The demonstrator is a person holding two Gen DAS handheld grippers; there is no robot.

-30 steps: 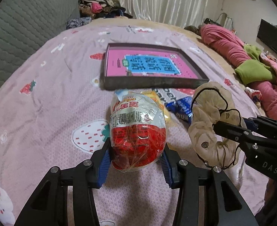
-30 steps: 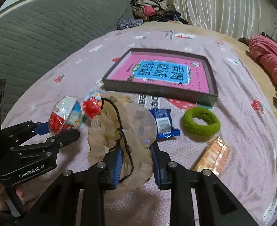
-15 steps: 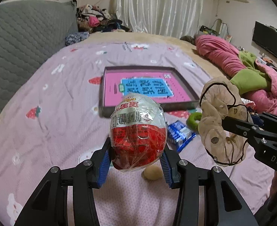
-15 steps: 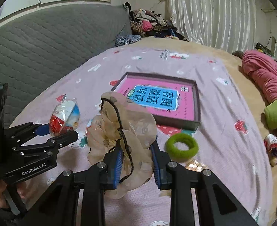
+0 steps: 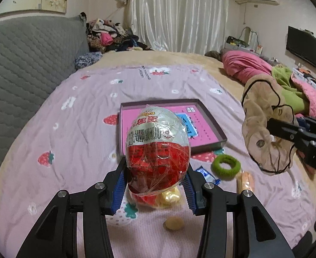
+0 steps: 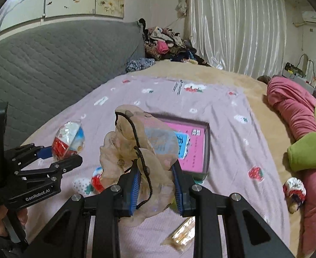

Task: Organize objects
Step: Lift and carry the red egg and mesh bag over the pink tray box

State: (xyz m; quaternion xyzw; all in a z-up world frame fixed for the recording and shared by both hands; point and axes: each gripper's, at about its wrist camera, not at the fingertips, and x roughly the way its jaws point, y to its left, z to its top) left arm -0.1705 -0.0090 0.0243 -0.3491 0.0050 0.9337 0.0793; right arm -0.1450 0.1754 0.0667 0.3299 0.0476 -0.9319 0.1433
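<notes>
My left gripper (image 5: pixel 154 185) is shut on a red and white wrapped toy egg (image 5: pixel 157 152), held above the pink bedspread. The same toy egg (image 6: pixel 67 138) shows at the left of the right wrist view. My right gripper (image 6: pixel 155 185) is shut on a sheer beige scrunchie (image 6: pixel 140 150) with black trim; the scrunchie (image 5: pixel 263 126) hangs at the right of the left wrist view. Beyond both lies a shallow dark box (image 5: pixel 213 126) with a pink and blue inside. The box (image 6: pixel 207 146) is partly hidden behind the scrunchie.
On the bedspread lie a green hair tie (image 5: pixel 225 166), a blue snack packet (image 5: pixel 207 175), an orange wrapped snack (image 5: pixel 246 181), a second egg (image 6: pixel 96 180) and a small yellow lump (image 5: pixel 174 222). A grey headboard (image 6: pixel 50 68) lies left, pink and green bedding (image 6: pixel 297 116) right.
Both grippers have risen with their loads. The bed and the box now look farther below, and more of the room shows above them.
</notes>
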